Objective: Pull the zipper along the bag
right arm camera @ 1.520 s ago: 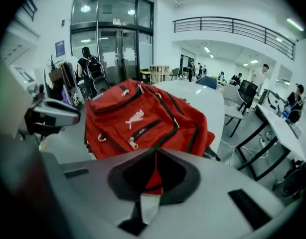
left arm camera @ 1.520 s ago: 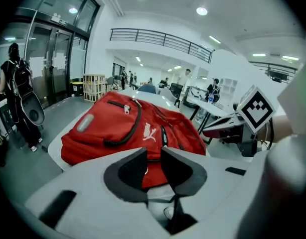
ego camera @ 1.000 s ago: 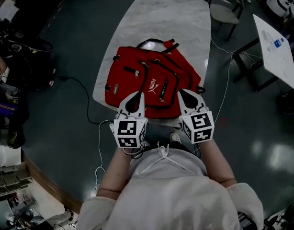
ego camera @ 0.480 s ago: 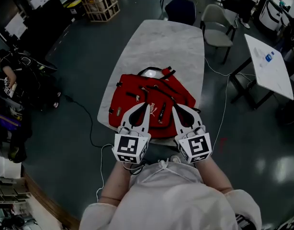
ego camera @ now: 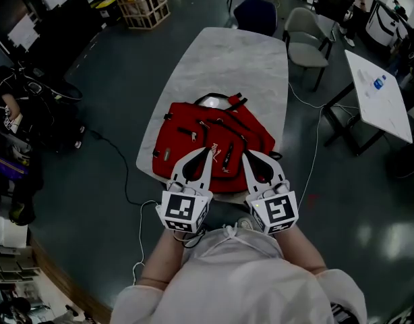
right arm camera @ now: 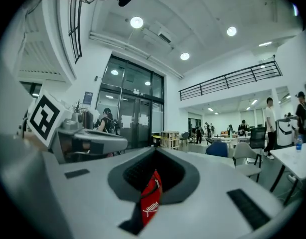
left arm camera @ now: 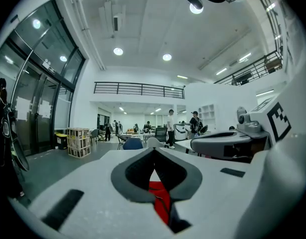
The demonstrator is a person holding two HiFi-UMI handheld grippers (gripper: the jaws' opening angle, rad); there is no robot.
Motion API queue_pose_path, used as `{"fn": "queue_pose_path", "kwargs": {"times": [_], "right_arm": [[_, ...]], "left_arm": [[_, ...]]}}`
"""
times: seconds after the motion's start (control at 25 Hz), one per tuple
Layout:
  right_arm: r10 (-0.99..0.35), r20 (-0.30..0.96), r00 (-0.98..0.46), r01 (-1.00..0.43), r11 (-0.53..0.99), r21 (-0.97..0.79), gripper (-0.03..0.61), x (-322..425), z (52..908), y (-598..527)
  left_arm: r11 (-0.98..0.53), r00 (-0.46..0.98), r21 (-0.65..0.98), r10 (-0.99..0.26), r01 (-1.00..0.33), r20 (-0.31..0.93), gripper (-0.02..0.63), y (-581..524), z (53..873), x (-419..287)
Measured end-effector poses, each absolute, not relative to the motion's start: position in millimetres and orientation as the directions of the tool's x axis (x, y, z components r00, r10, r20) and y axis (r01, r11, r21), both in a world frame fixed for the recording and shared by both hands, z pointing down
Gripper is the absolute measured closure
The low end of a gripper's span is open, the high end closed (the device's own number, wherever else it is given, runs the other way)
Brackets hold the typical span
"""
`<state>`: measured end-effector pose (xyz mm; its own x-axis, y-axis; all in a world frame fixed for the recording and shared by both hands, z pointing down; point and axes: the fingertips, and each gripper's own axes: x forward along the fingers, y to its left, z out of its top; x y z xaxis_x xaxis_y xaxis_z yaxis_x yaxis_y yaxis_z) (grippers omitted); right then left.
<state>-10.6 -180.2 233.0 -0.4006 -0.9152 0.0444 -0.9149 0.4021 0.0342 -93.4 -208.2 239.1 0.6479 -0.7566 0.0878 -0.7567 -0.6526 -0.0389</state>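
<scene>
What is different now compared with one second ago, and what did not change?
The left tongs and the right tongs rose together and now point level above the near part of the red backpack. Nothing was taken hold of or let go. Both tongs are shut and empty as before, and the backpack lies in the same place on the table.

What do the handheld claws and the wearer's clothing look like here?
The left claw and right claw are white, tapered, with dark grey inner pads. Each carries a white cube with black square markers. The person wears a light top with a drawstring.
</scene>
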Motion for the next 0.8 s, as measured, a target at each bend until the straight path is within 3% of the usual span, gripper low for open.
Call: {"fn": "queue_pose_path", "kwargs": {"times": [0.8], "right_arm": [[-0.906,0.085,-0.416,-0.906,0.420,0.044,0.552,-16,246,-182]], "left_arm": [[-0.670,0.664,-0.024,-0.739,-0.742,0.111,0.595,-205,246,-85]]}}
